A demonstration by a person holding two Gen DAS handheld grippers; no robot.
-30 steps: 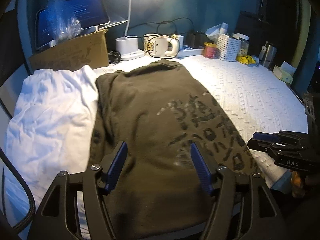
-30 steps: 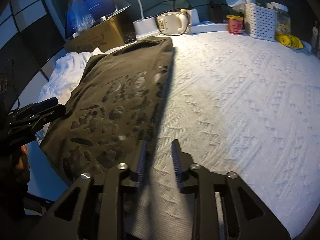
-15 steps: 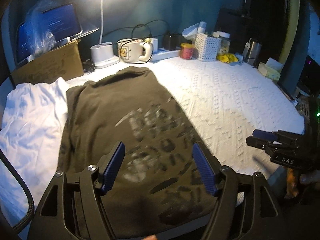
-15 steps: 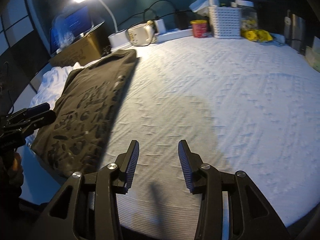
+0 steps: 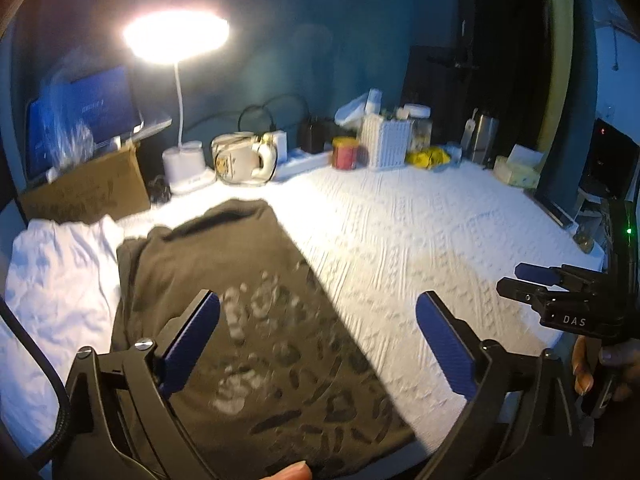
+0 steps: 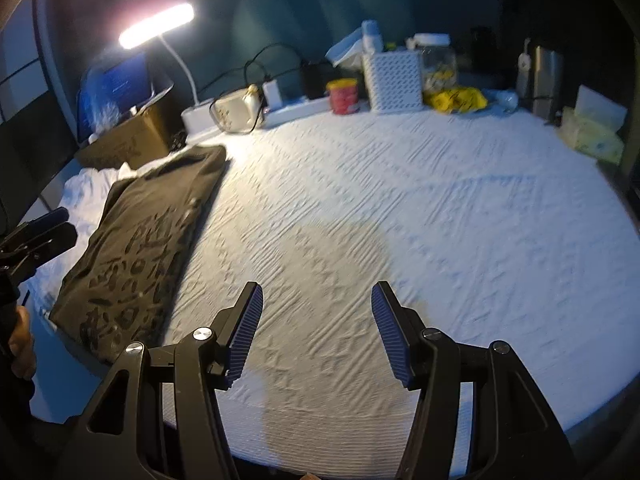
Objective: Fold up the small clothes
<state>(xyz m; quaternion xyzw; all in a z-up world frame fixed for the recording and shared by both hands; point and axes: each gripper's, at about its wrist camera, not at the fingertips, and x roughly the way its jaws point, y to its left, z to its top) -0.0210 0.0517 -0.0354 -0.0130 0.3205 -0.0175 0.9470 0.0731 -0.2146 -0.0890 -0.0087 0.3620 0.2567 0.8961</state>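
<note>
A dark olive printed shirt lies folded flat on the white textured cover, at the left side of the table; in the right wrist view the shirt sits left of centre. My left gripper hovers above the shirt's near end, jaws opening, nothing between them. My right gripper hangs over the bare cover to the right of the shirt, jaws opening and empty. It also shows in the left wrist view as the right gripper at the table's right edge.
A white cloth lies bunched left of the shirt. Along the back stand a cardboard box, a lit desk lamp, a kettle, a red tin, a white basket and a tissue pack.
Both grippers have pulled back and up from the shirt and their jaws have spread wider. The right gripper has moved from the shirt's edge to over the bare cover.
</note>
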